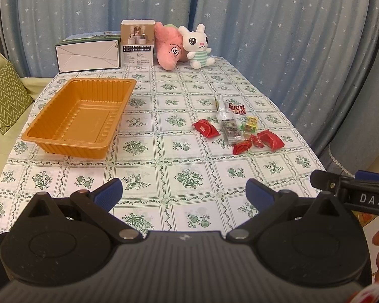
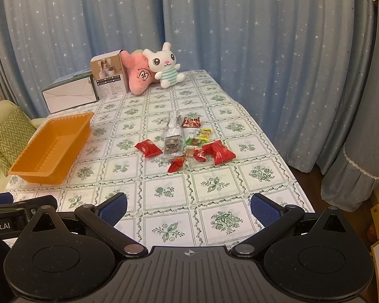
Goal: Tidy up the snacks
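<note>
An empty orange plastic tray [image 1: 50,136] [image 2: 25,170] sits on the left of the table. A loose pile of wrapped snacks [image 1: 240,128] [image 2: 187,144] lies on the right: red packets [image 1: 205,128] [image 2: 148,148], a silver pouch [image 2: 173,126], and small yellow and green sweets [image 2: 205,133]. My left gripper [image 1: 184,192] is open and empty above the near table edge, well short of both. My right gripper [image 2: 188,208] is open and empty, also near the front edge, with the snacks ahead of it.
At the far end stand a white carton [image 1: 88,55], a small beige box [image 1: 137,43], a pink plush [image 1: 168,48] and a white rabbit plush [image 1: 198,46]. Blue star curtains hang behind. A sofa with a green cushion [image 1: 5,98] is at left.
</note>
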`<move>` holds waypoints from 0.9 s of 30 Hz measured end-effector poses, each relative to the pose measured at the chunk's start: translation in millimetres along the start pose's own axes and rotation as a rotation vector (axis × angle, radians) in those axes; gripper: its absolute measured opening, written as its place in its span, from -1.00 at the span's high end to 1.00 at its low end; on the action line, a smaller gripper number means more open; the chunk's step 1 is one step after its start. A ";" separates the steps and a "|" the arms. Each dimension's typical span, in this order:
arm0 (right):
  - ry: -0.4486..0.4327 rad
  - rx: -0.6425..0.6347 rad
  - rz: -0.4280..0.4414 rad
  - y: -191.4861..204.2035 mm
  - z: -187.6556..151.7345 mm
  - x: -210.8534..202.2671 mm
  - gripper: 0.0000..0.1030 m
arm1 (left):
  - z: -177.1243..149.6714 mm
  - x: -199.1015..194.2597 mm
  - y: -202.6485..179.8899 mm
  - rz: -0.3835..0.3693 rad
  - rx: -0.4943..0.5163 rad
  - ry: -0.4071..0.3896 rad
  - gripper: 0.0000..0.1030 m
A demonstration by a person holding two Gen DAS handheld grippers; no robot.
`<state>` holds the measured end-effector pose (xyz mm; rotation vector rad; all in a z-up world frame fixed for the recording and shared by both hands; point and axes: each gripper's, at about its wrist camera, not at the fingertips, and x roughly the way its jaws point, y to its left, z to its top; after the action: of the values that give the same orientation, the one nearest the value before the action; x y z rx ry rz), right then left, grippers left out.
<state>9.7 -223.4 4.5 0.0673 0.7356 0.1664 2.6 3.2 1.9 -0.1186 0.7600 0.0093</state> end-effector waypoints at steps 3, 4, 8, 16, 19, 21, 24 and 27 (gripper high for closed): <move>0.000 0.001 -0.001 -0.2 0.3 0.2 -1.00 | -0.6 -0.1 -0.3 0.001 0.001 -0.001 -1.00; 0.001 0.002 0.000 -0.8 0.9 0.4 -1.00 | 0.0 0.1 -0.4 0.001 0.001 0.000 -1.00; 0.001 0.000 0.000 -0.7 0.7 0.1 -1.00 | 0.5 0.9 -1.0 -0.002 0.001 0.000 -1.00; -0.001 0.002 -0.003 -1.0 0.7 0.2 -1.00 | -0.1 1.6 -2.2 -0.003 0.003 -0.002 -1.00; -0.001 0.001 -0.004 -0.7 0.4 0.1 -1.00 | 0.2 2.3 -2.8 -0.004 0.003 -0.003 -1.00; 0.000 0.003 -0.004 -2.1 1.2 0.4 -1.00 | 0.4 2.2 -3.1 -0.004 0.002 -0.001 -1.00; -0.002 0.004 -0.003 -1.7 0.8 0.1 -1.00 | 0.6 2.7 -3.6 -0.005 0.002 -0.002 -1.00; -0.011 0.010 -0.004 -3.6 0.8 0.1 -1.00 | 0.3 3.5 -3.9 -0.008 0.004 -0.002 -1.00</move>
<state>10.8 -226.9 4.6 0.0764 0.7256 0.1587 5.6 -0.8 0.0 -0.1180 0.7571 -0.0001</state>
